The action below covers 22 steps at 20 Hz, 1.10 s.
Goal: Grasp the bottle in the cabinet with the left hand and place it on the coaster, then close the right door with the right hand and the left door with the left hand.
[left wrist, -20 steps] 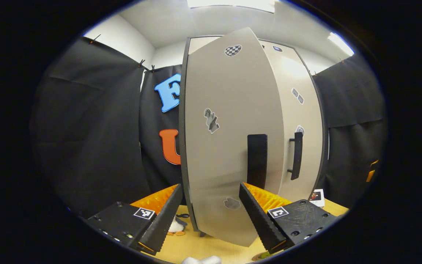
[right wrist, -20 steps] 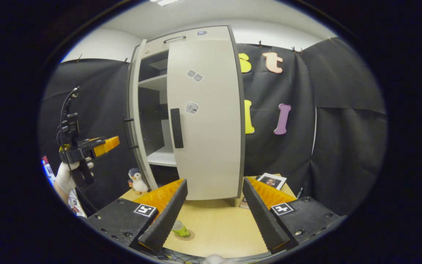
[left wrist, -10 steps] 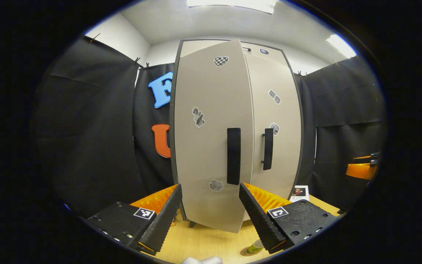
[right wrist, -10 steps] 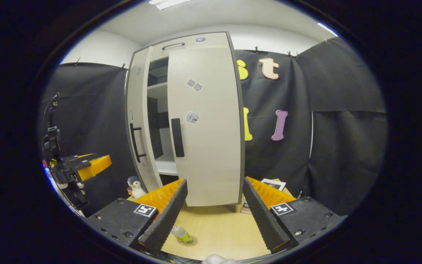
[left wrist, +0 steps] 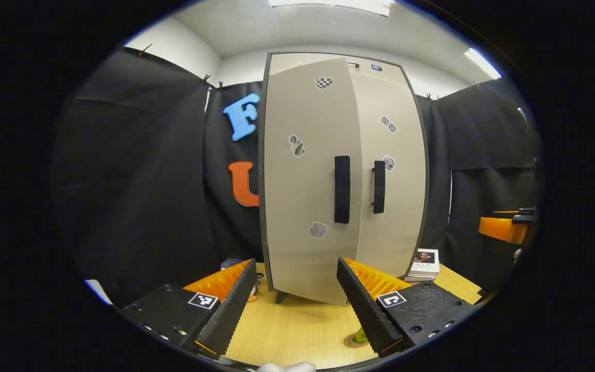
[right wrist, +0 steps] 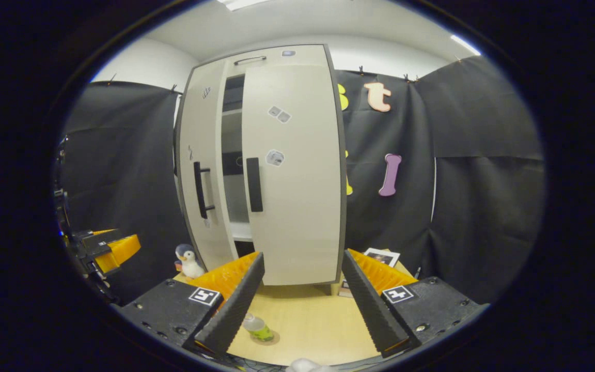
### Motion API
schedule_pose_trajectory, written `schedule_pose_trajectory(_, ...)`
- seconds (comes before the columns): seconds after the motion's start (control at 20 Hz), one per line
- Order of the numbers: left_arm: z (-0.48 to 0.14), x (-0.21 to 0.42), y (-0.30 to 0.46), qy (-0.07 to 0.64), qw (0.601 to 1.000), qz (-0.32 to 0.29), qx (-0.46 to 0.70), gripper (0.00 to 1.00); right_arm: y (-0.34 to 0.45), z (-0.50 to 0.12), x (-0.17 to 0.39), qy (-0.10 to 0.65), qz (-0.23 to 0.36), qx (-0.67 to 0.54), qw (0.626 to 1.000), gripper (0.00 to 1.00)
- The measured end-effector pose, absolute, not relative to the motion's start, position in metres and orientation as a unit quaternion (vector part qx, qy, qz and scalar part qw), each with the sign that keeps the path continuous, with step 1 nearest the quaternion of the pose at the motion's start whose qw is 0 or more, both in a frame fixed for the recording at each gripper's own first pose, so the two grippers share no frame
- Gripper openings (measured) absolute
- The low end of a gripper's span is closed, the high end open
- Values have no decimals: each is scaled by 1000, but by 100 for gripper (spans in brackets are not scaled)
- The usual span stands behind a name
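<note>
The bottle [right wrist: 257, 327] stands upright on the round coaster [right wrist: 266, 339] on the counter [right wrist: 308, 320], near us and in front of the cabinet [right wrist: 277, 155]. Its long side goes up and down, with the top pointing up, so it looks steady. That part of the job looks done.

The right door [right wrist: 292, 165] looks flat against the cabinet. The left door [right wrist: 199, 165] is not quite shut: in the right gripper view a dark gap with a shelf shows between the two doors. I think the last step is to push the left door all the way closed.

The left claw [left wrist: 295, 299] is wide and holds nothing. It points at the left door [left wrist: 302, 175], near its tall black handle [left wrist: 342, 189], most likely so it can push there. It is not touching the door. The right claw [right wrist: 301, 297] is also wide and holds nothing. It sits back from the cabinet, I think to keep out of the way.

A toy penguin [right wrist: 188, 260] stands on the counter to the left of the cabinet. It is not part of the job.
</note>
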<state>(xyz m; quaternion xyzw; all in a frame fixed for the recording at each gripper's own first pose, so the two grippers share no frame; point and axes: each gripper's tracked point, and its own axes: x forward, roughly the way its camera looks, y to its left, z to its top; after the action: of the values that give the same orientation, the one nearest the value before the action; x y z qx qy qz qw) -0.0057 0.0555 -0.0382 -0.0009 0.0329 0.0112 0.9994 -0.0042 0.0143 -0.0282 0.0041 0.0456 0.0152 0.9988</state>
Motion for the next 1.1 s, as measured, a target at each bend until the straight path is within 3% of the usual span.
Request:
schedule_pose_trajectory(0.05, -40, -7, 55, 37, 999, 9, -7, 96, 17, -28, -4, 44, 16, 1, 999, 95)
schedule_pose_trajectory(0.2, -36, -9, 54, 36, 999, 4, -16, 96, 28, -25, -6, 37, 22, -6, 999, 100)
schedule_pose_trajectory(0.4, -31, -12, 55, 28, 1000, 2, -8, 97, 38, -22, -9, 29, 30, -13, 999, 95)
schedule_pose_trajectory(0.45, -30, -14, 55, 28, 1000, 2, -7, 96, 40, -21, -9, 27, 30, -15, 999, 99)
schedule_pose_trajectory(0.5, -30, -15, 55, 27, 1000, 0, -5, 96, 40, -21, -10, 27, 30, -15, 999, 95)
schedule_pose_trajectory(0.65, -32, -17, 57, 30, 1000, 2, 2, 96, 41, -24, -11, 28, 31, -14, 999, 95)
schedule_pose_trajectory(0.7, -32, -17, 57, 30, 1000, 2, 1, 96, 40, -24, -11, 27, 30, -12, 999, 99)
schedule_pose_trajectory(1.0, -26, -20, 55, 26, 1000, 0, 1, 96, 42, -26, -12, 28, 31, -7, 999, 95)
schedule_pose_trajectory(1.05, -27, -20, 54, 26, 1000, 0, 2, 96, 42, -26, -12, 29, 31, -7, 999, 99)
schedule_pose_trajectory(1.1, -27, -20, 55, 27, 1000, 0, 3, 96, 42, -26, -12, 29, 31, -7, 999, 95)
